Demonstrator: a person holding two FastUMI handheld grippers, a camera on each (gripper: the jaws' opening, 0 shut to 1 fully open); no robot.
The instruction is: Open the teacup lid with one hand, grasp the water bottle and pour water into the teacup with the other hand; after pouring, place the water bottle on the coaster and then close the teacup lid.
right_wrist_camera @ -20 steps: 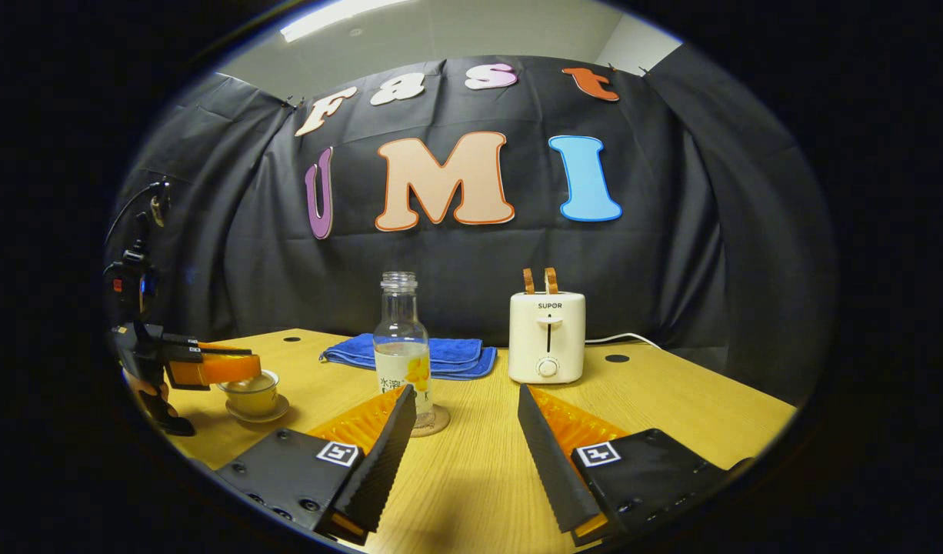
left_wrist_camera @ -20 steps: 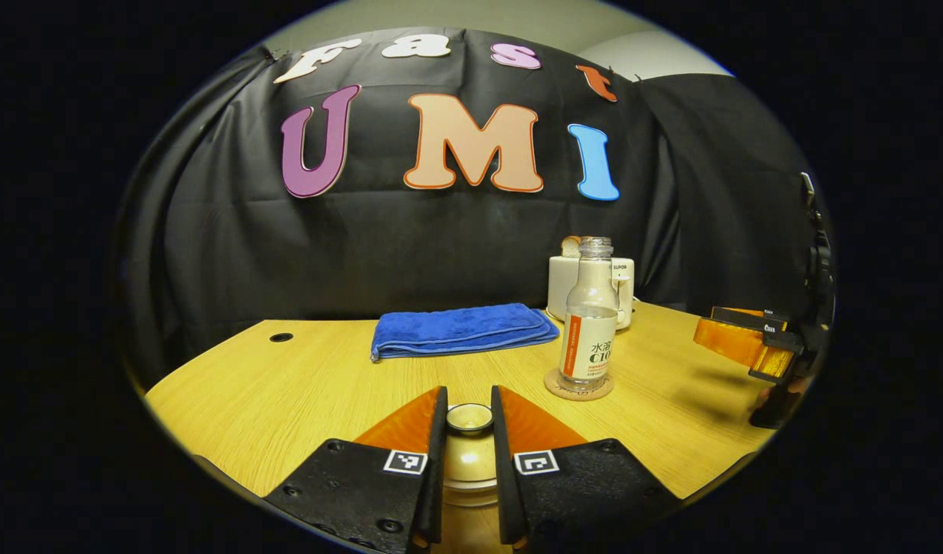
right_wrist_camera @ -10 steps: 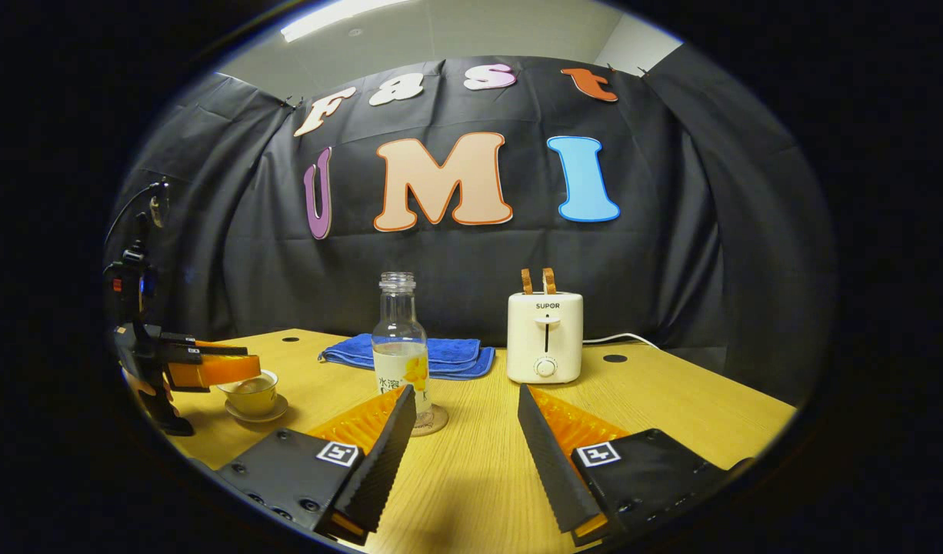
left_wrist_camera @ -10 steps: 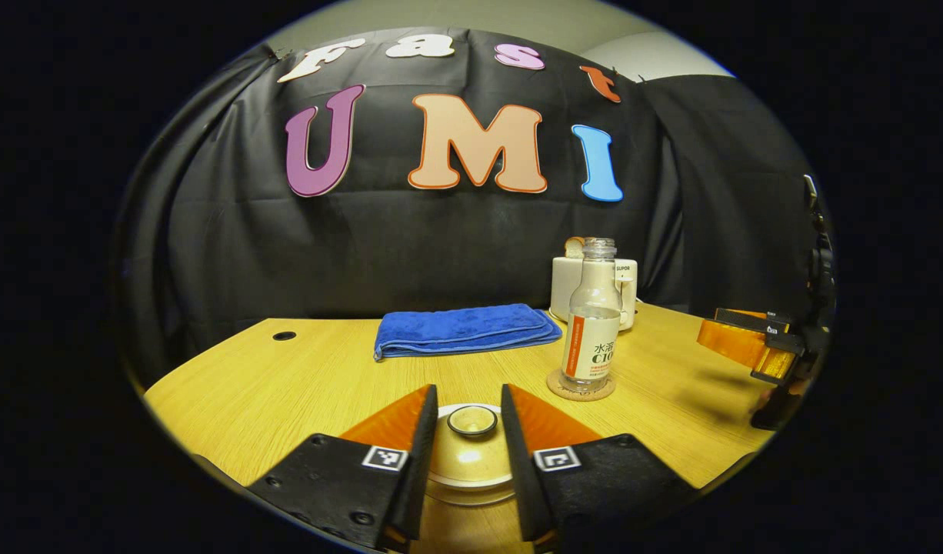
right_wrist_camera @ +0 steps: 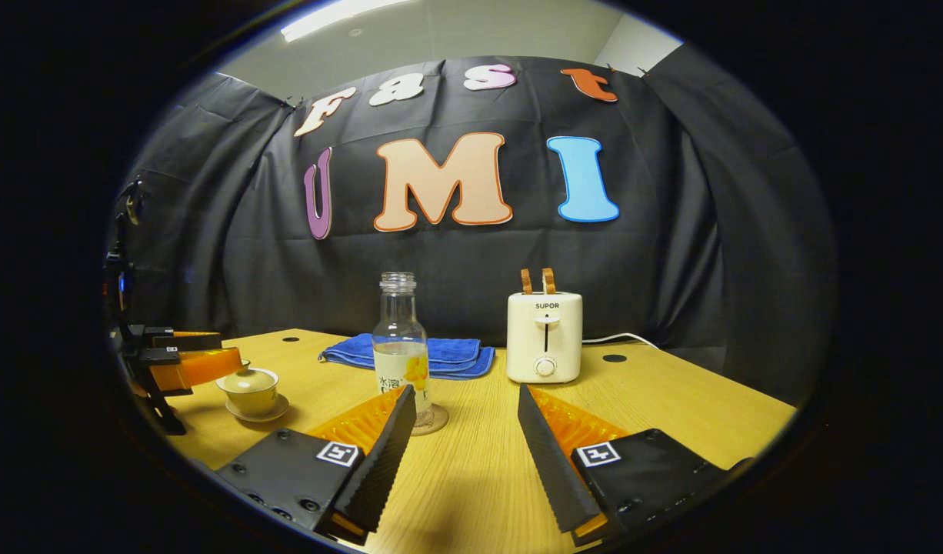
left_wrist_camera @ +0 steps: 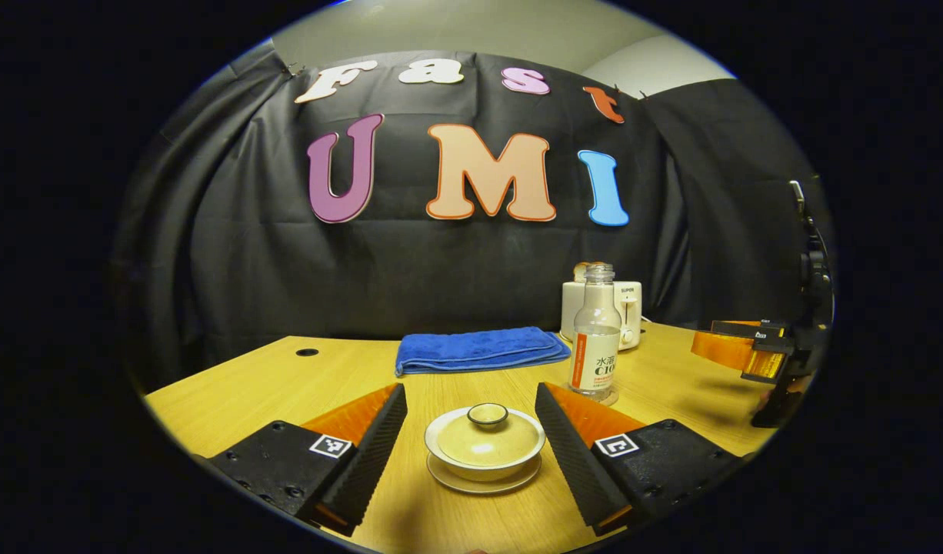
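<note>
The left hand-held gripper is spread wide, both fingers clear of the teacup, gripping nothing. The cup sits right between those fingers on its saucer, lid on top, knob up, resting squarely on the rim. From the right gripper view, the same left hand-held gripper hangs just beside the teacup at the near-left part of the bench, close to the lid but not clamped on it. Over to the right hand-held gripper: released too, fingers well apart, nothing between them, hovering over bare wood. Just beyond its left finger stands the water bottle, upright, uncapped, partly filled, sitting on the round coaster. In the left gripper view the bottle stands past the right finger, near the cup but apart from it, and the right hand-held gripper shows at the far right edge, well clear of the bottle. Behind the bottle lies a folded blue towel, and beside that a white toaster with two slices of toast poking up, its cord trailing off to the right.
</note>
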